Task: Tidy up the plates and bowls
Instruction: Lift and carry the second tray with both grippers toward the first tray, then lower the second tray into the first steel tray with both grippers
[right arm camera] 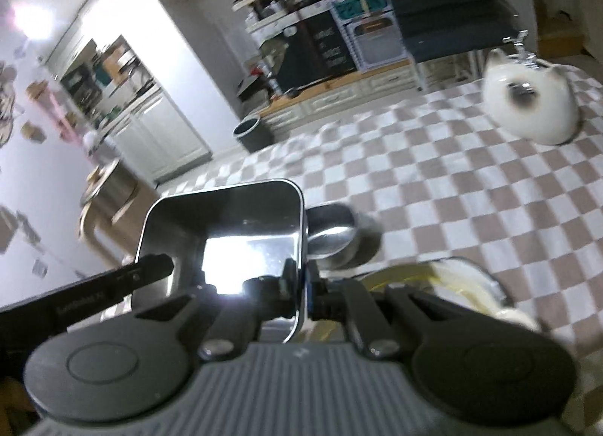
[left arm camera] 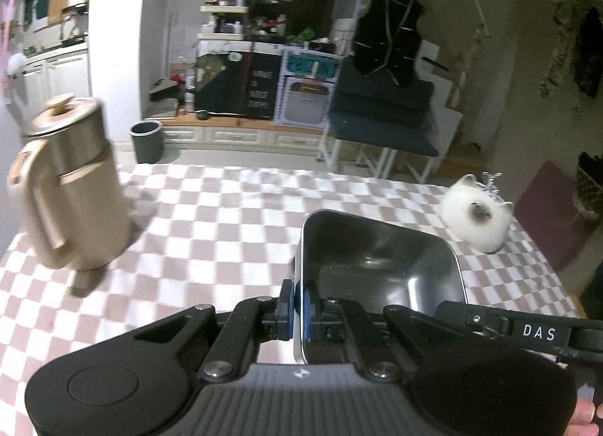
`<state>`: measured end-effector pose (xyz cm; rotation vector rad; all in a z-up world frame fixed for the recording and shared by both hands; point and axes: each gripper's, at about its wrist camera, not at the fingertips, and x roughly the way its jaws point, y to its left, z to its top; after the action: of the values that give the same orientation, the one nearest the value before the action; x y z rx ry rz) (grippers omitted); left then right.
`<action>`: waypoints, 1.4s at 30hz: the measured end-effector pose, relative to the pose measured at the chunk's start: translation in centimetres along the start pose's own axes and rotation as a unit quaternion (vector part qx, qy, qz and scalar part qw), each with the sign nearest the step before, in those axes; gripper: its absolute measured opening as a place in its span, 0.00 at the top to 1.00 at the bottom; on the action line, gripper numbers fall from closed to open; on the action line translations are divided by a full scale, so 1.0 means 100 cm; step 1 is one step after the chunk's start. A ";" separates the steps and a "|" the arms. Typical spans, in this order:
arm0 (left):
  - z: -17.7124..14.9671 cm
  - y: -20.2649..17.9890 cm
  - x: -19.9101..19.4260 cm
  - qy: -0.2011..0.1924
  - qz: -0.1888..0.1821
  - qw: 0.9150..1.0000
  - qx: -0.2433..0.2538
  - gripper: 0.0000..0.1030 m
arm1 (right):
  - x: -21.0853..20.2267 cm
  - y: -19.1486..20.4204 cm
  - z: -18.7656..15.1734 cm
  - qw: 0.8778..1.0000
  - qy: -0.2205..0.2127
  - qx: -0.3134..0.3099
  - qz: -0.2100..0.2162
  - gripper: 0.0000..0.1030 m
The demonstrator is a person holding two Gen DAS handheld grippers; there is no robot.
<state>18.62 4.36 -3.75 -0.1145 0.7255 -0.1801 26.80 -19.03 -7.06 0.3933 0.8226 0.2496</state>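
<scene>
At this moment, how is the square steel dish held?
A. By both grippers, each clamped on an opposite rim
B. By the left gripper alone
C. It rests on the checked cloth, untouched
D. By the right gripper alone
A: the left gripper pinches one side wall of the square steel dish, and the right gripper pinches the opposite wall, with the dish lifted above the checked cloth.

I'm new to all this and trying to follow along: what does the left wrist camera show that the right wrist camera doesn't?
Only the left wrist view shows the beige kettle clearly, standing upright on the checkered tablecloth.

Only the right wrist view shows a small round metal bowl beyond the tray and a yellowish plate under the gripper.

Both show the square metal tray, with the left gripper and the right gripper each shut on one side wall, and the white cat-shaped jar.
</scene>
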 end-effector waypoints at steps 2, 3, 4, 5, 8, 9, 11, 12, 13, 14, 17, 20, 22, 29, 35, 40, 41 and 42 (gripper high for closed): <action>-0.005 0.011 -0.006 -0.001 0.009 1.000 -0.008 0.95 | 0.005 0.011 -0.004 1.000 0.008 -0.011 0.004 0.95; -0.008 0.017 -0.008 0.000 0.012 1.000 -0.011 0.95 | 0.008 0.016 -0.007 1.000 0.013 -0.016 0.006 0.95; -0.010 0.023 -0.009 0.001 0.016 1.000 -0.015 0.95 | 0.010 0.020 -0.008 1.000 0.016 -0.020 0.008 0.95; -0.014 0.030 -0.010 0.002 0.021 1.000 -0.019 0.95 | 0.013 0.024 -0.009 0.999 0.021 -0.025 0.011 0.95; -0.025 0.049 -0.013 0.010 0.032 0.999 -0.034 0.95 | 0.024 0.038 -0.014 0.998 0.037 -0.044 0.017 0.94; -0.028 0.054 -0.013 0.015 0.033 0.999 -0.039 0.95 | 0.025 0.042 -0.016 0.998 0.041 -0.052 0.020 0.94; -0.032 0.065 -0.014 0.021 0.041 0.998 -0.041 0.95 | 0.029 0.047 -0.017 0.996 0.051 -0.063 0.023 0.93; -0.033 0.069 -0.014 0.022 0.045 0.998 -0.040 0.95 | 0.031 0.050 -0.018 0.996 0.056 -0.066 0.024 0.93; -0.035 0.073 -0.014 0.025 0.049 0.998 -0.040 0.95 | 0.032 0.053 -0.019 0.995 0.061 -0.069 0.026 0.93; -0.038 0.077 -0.014 0.028 0.052 0.997 -0.041 0.95 | 0.033 0.058 -0.023 0.995 0.065 -0.074 0.028 0.93; -0.042 0.085 -0.012 0.039 0.059 0.996 -0.046 0.95 | 0.038 0.067 -0.030 0.993 0.076 -0.092 0.022 0.92; -0.044 0.092 -0.010 0.047 0.063 0.996 -0.047 0.95 | 0.048 0.073 -0.036 0.991 0.093 -0.099 0.020 0.92; -0.046 0.095 -0.008 0.055 0.062 0.995 -0.046 0.95 | 0.052 0.074 -0.038 0.990 0.102 -0.100 0.021 0.92; -0.053 0.101 0.007 0.085 0.074 0.993 -0.037 0.95 | 0.061 0.081 -0.042 0.988 0.114 -0.097 0.024 0.91; -0.057 0.108 0.014 0.103 0.093 0.990 -0.038 0.95 | 0.065 0.087 -0.047 0.987 0.120 -0.106 0.028 0.89; -0.061 0.112 0.020 0.120 0.106 0.987 -0.030 0.91 | 0.069 0.095 -0.052 0.984 0.128 -0.118 0.033 0.87; -0.061 0.113 0.021 0.121 0.107 0.986 -0.029 0.90 | 0.069 0.096 -0.052 0.984 0.129 -0.120 0.034 0.87; -0.061 0.113 0.022 0.122 0.109 0.986 -0.030 0.90 | 0.069 0.098 -0.053 0.983 0.129 -0.122 0.035 0.86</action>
<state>17.51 14.74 -11.59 -0.0696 0.9825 0.0377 26.77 -6.44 -10.63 0.1601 1.0191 0.4695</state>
